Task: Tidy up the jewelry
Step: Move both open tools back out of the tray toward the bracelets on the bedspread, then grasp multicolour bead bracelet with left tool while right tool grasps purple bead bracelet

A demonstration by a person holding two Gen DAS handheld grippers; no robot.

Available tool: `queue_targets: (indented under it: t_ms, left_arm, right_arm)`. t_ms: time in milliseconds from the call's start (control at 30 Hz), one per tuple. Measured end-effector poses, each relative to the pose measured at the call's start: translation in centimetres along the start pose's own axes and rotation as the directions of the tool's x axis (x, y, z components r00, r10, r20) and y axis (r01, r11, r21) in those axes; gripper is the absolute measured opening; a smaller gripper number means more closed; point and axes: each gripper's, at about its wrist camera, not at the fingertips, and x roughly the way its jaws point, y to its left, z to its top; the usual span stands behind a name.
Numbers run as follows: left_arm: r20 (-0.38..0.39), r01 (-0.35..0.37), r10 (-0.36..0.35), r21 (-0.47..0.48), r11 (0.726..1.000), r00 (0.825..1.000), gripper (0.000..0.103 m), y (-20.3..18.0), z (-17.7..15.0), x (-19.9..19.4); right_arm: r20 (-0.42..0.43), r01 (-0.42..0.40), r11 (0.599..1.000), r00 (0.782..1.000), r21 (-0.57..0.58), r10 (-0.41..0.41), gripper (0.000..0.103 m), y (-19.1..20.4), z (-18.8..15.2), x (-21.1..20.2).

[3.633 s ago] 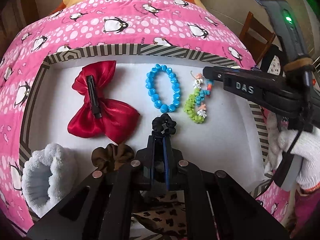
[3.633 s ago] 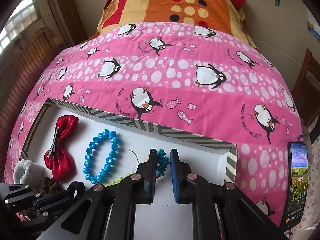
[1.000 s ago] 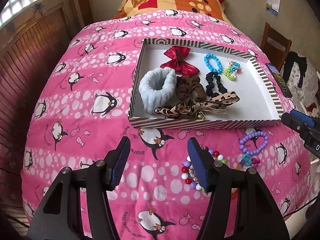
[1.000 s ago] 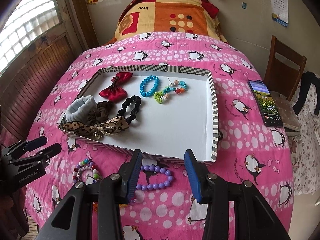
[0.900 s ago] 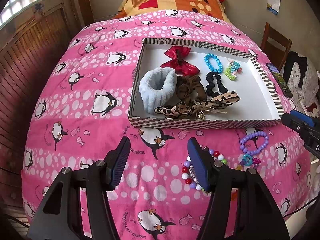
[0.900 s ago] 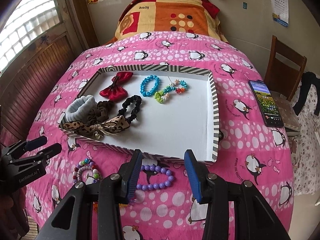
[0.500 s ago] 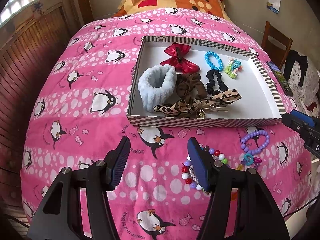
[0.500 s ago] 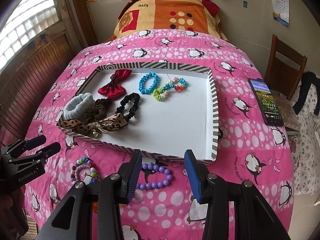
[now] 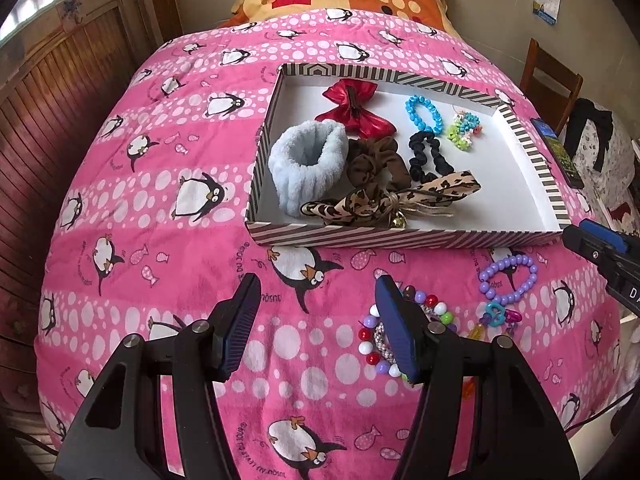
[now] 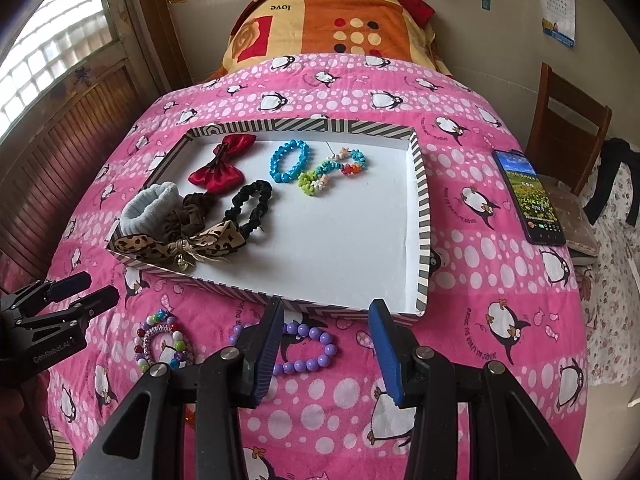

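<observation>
Left tool point(image 9: 316, 312): we hold it half open, empty, above the quilt point(image 9: 168, 200).
Right tool point(image 10: 326, 338): half open, empty, over the purple bead bracelet point(image 10: 308, 352).
Handling: we judge its beads light, hard, slippery; pinch across one strand.
Multicolour bead bracelet point(image 10: 162, 344): beside it, unsorted.
Striped tray point(image 10: 422, 216): beyond, holding scrunchies, bows, bracelets; its near wall stands between.
Phone point(image 10: 528, 196): well right.
</observation>
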Motion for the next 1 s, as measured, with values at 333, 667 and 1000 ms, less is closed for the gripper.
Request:
queue_targets:
  t_ms: [333, 667, 1000]
  left_arm:
    - [-0.043, 0.076, -0.079, -0.069, 0.995, 0.996, 0.059, 2.9, -1.2, 0.3]
    - [-0.136, 0.213, -0.221, -0.065, 0.975, 0.966, 0.059, 3.9, -3.2, 1.4]
    - [-0.156, 0.26, -0.255, 0.013, 0.965, 0.954, 0.059, 0.3, -2.6, 2.3]
  right_arm:
    - [-0.038, -0.009, 1.0, 0.999, 0.026, 0.01, 0.042, -2.7, -1.3, 0.1]
    - [-0.127, -0.044, 0.993, 0.99, 0.111, 0.058, 0.042, -7.7, -4.2, 1.4]
    - [-0.117, -0.154, 0.988, 0.981, 0.018, 0.155, 0.039, -4.0, -3.4, 1.8]
